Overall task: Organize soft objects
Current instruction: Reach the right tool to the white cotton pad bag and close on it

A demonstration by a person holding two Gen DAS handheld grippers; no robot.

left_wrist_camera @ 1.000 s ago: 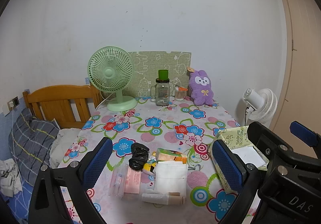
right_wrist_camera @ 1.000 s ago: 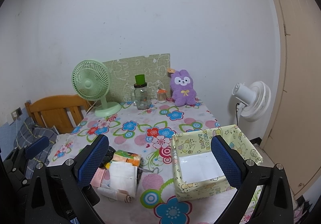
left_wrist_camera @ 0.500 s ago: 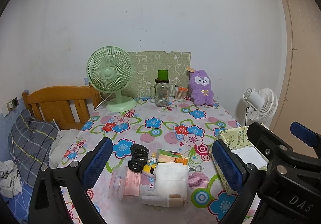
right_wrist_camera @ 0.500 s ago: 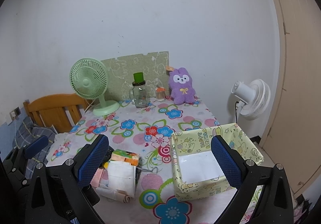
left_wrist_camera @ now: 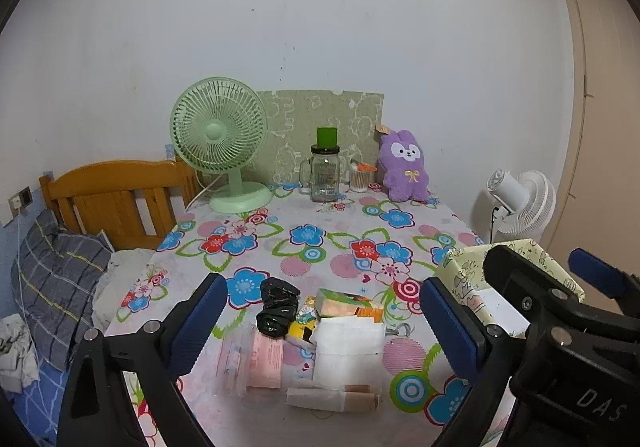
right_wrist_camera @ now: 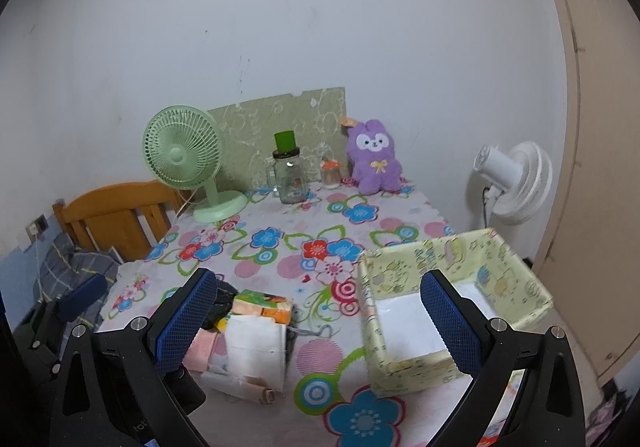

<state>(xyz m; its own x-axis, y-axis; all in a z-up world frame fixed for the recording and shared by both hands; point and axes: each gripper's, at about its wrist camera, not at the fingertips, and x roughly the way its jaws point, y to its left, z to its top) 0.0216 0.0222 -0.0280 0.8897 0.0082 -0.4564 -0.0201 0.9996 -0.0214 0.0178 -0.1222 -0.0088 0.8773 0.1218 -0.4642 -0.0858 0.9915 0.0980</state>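
Observation:
A pile of soft items lies near the table's front: a black bag roll [left_wrist_camera: 278, 306], a pink packet [left_wrist_camera: 264, 358], a white tissue pack [left_wrist_camera: 347, 351], an orange-green pack [left_wrist_camera: 347, 303] and a bandage roll [left_wrist_camera: 332, 399]. The white pack [right_wrist_camera: 256, 347] also shows in the right wrist view. A pale yellow open box [right_wrist_camera: 452, 303] stands to the right and holds nothing but its white floor. My left gripper [left_wrist_camera: 320, 327] is open above the pile. My right gripper [right_wrist_camera: 316, 319] is open between pile and box. A purple plush rabbit [left_wrist_camera: 404, 167] sits at the back.
A green desk fan [left_wrist_camera: 220, 143], a glass jar with a green lid [left_wrist_camera: 325, 175] and a small toothpick jar [left_wrist_camera: 359, 179] stand at the back against a green board. A wooden bed head [left_wrist_camera: 116, 199] is left, a white floor fan [left_wrist_camera: 520, 203] right.
Both grippers have drifted slightly; the right view has tilted a little and the box sits a bit higher in it. Nothing on the table has moved. Both grippers stay open.

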